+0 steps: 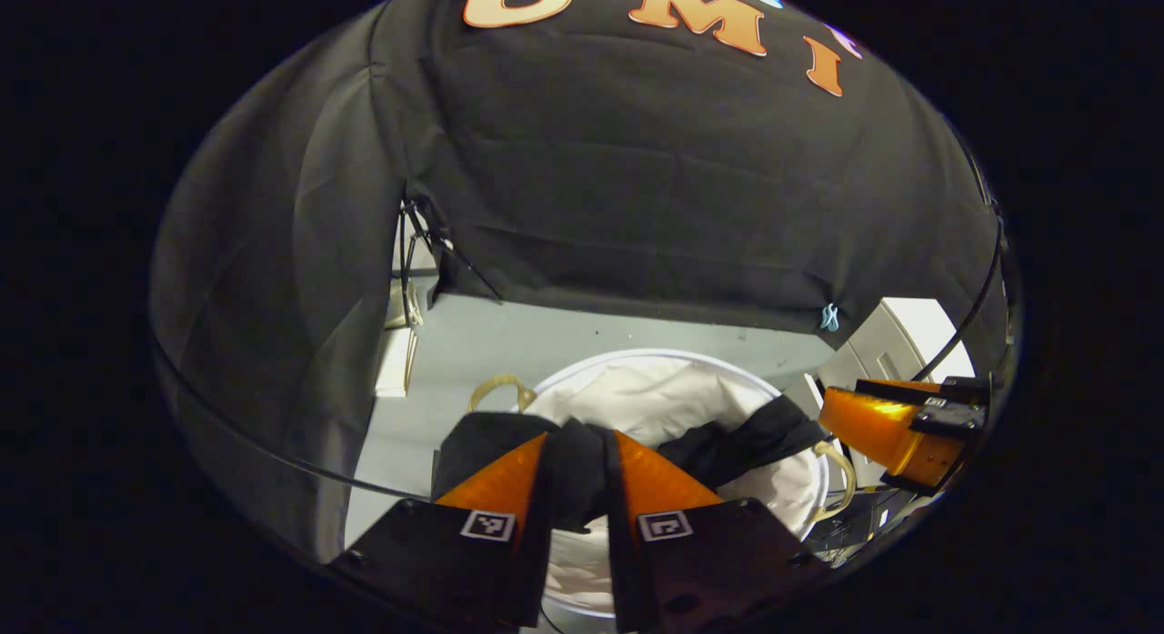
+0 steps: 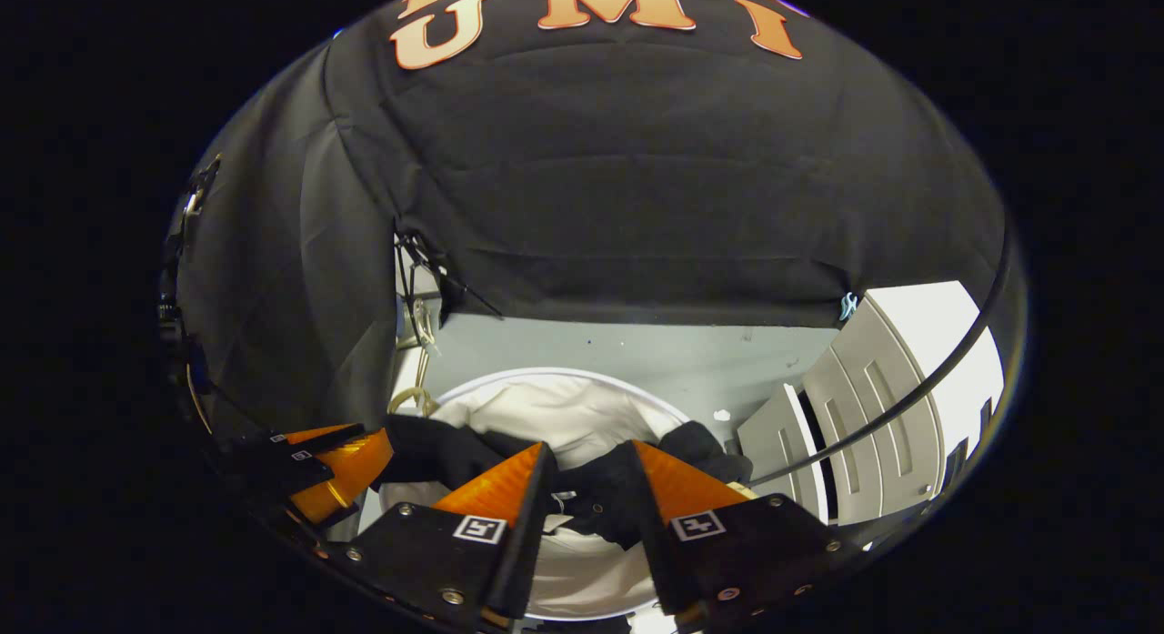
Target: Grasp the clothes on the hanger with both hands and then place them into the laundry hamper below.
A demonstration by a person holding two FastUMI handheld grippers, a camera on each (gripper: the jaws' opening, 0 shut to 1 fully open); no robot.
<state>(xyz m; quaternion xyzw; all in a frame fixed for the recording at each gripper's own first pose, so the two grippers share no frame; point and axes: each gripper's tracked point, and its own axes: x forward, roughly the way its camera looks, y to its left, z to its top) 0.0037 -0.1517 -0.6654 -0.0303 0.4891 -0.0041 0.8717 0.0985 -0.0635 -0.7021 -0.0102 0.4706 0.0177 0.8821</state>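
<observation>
A black garment (image 1: 727,443) hangs stretched between both grippers over the open top of the round white hamper (image 1: 655,355). In the left gripper view, my left gripper (image 1: 581,434) is shut on a bunched fold of it, low over the hamper's near side. My right gripper (image 1: 873,429) holds the garment's other end at the hamper's right rim. The right gripper view has my right gripper (image 2: 589,445) with a wad of the black garment (image 2: 596,498) pressed between its fingers, above the hamper (image 2: 555,407). My left gripper (image 2: 350,466) sits at the left.
The hamper stands on a grey floor (image 1: 546,334) against the black booth wall. Beige rope handles (image 1: 496,384) hang at its rim. A white ribbed panel (image 2: 846,407) stands to the right, crossed by a thin black cable (image 2: 909,397). A white fitting (image 1: 396,361) sits at the left corner.
</observation>
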